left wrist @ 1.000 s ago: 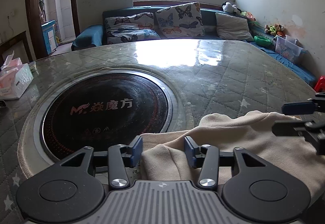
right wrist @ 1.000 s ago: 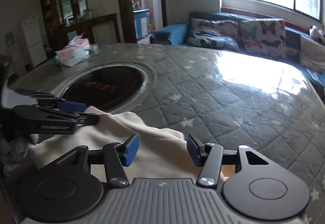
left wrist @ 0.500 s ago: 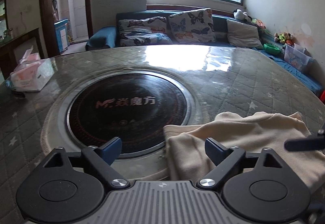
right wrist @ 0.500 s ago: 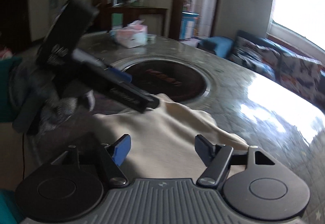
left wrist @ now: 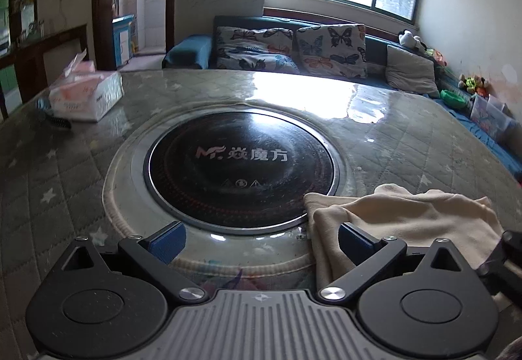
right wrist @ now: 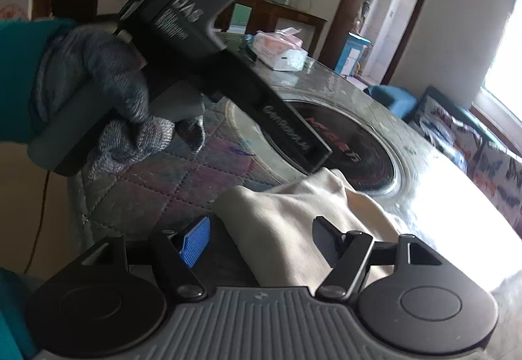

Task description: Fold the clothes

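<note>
Opening wide, left gripper (left wrist: 262, 237) holds nothing; cream cloth (left wrist: 404, 223) lies bunched at the table's (left wrist: 65, 183) near edge, its left edge by the right-hand finger. Right gripper (right wrist: 261, 241) closing, straddling the cloth's end, pads not yet touching. Long axis runs between the grippers.

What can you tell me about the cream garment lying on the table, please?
The cream garment is soft, fleece-like cloth, bunched in loose folds rather than folded flat. It lies on the quilted table cover at the near edge, one corner overlapping the rim of the round black cooktop. Neither tool grips it, though cloth lies between the right tool's pads.
</note>
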`<state>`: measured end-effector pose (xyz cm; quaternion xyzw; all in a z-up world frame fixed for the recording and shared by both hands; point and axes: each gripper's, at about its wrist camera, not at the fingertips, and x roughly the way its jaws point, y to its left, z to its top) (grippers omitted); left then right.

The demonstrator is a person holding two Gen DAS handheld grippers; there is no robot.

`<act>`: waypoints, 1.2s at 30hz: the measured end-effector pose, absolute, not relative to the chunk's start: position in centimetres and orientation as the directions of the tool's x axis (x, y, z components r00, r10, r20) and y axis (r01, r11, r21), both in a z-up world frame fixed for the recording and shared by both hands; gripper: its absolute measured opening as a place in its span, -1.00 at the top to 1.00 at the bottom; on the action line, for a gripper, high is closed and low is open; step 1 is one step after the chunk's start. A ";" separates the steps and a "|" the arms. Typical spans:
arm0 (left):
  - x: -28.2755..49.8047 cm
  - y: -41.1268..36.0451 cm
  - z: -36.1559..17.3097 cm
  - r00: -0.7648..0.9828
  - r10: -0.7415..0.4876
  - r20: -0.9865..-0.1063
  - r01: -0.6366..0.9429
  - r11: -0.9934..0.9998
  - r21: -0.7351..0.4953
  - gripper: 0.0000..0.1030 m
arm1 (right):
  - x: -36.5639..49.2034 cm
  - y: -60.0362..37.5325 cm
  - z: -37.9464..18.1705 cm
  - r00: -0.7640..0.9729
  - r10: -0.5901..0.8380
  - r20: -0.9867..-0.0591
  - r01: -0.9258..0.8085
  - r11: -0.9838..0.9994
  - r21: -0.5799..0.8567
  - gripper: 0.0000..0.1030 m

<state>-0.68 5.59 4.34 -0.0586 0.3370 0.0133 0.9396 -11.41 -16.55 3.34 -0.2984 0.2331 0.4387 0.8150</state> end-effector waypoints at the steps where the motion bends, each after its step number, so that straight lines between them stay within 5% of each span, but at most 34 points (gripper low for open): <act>1: -0.8 5.8 4.3 0.770 -0.021 -0.638 -0.068 0.991 -0.115 -0.97 | -11.6 -16.2 3.2 0.509 0.574 -0.642 -0.854 0.426 -0.297 -0.29; 13: -1.1 6.2 4.2 0.720 -0.181 -0.670 -0.073 0.940 -0.333 -0.81 | -10.9 -15.7 3.0 0.511 0.565 -0.647 -0.842 0.479 -0.247 0.59; 24: 0.1 5.4 3.8 0.668 -0.294 -0.684 -0.126 0.861 -0.493 -0.69 | -10.1 -19.3 5.9 0.489 0.642 -0.591 -0.824 0.561 -0.072 0.74; 30: 0.5 5.0 3.0 0.630 -0.369 -0.683 -0.168 0.794 -0.584 -0.36 | -10.2 -21.2 6.7 0.478 0.667 -0.571 -0.824 0.565 -0.030 0.75; 36: 0.6 5.4 2.0 0.610 -0.413 -0.676 -0.205 0.742 -0.638 0.37 | -10.7 -22.0 6.7 0.465 0.681 -0.566 -0.832 0.555 -0.016 0.76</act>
